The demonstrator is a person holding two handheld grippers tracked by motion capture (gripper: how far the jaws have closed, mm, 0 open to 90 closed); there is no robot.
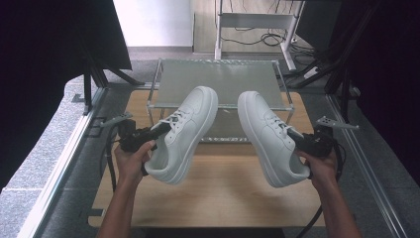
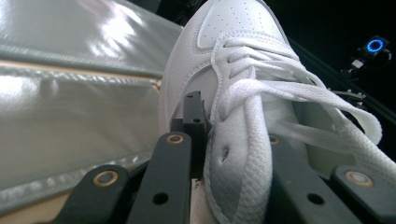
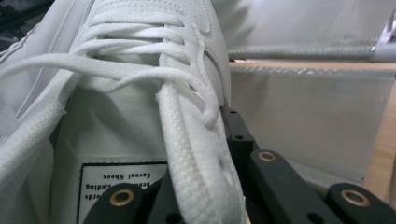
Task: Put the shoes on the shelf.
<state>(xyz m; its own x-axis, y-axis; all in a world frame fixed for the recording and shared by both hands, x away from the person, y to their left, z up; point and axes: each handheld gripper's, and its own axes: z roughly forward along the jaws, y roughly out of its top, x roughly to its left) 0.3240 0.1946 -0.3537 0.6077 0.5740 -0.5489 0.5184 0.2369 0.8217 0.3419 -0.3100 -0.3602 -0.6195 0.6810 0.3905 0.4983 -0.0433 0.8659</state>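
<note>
Left gripper (image 1: 161, 130) jaws clamp the collar of the left white sneaker (image 1: 184, 133); right gripper (image 1: 295, 135) jaws clamp the collar of the right white sneaker (image 1: 270, 136). Both held above the wooden tabletop (image 1: 223, 193), toes toward the shelf rack (image 1: 220, 79) at its far edge.

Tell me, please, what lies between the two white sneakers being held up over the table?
Nothing lies between the left sneaker and the right sneaker; in the high view the gap shows only the shoe rack and wooden tabletop below.
</note>
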